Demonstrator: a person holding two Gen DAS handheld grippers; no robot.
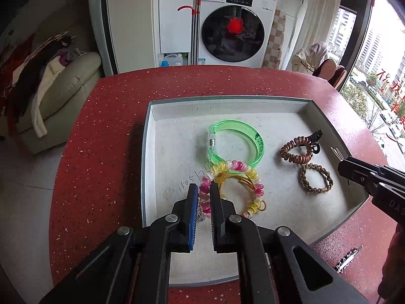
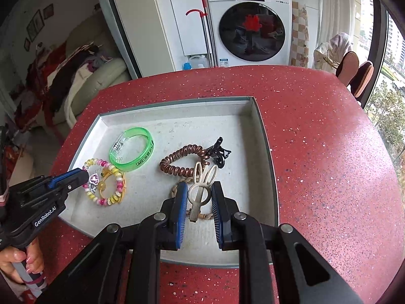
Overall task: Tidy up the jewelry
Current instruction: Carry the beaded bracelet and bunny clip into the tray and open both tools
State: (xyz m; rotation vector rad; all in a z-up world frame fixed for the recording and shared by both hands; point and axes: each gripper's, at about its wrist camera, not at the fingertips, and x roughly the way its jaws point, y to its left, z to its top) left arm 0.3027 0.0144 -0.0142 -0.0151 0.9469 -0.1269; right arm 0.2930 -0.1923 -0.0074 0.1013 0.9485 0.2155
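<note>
A shallow white tray point(image 1: 152, 152) point(image 2: 263, 152) sits on the red table. In it lie a green bangle point(image 1: 236, 140) point(image 2: 131, 148), a pink-yellow spiral hair tie point(image 1: 243, 174) point(image 2: 106, 182) over gold rings, a copper spiral tie point(image 1: 297, 149) point(image 2: 182, 160), a braided brown band point(image 1: 316, 179), and a black claw clip point(image 2: 220, 152). My left gripper point(image 1: 203, 190) point(image 2: 86, 177) is shut on a small silver-pink charm point(image 2: 93, 180) over the spiral tie. My right gripper point(image 2: 198, 195) point(image 1: 340, 162) is shut on a beige rabbit-ear hair clip point(image 2: 201, 187), above the tray.
A star-studded hair pin point(image 1: 348, 259) lies on the red table point(image 1: 101, 152) outside the tray's near right corner. A washing machine point(image 1: 233, 22) and a sofa point(image 1: 68, 88) with clothes stand beyond the table. A window is on the right.
</note>
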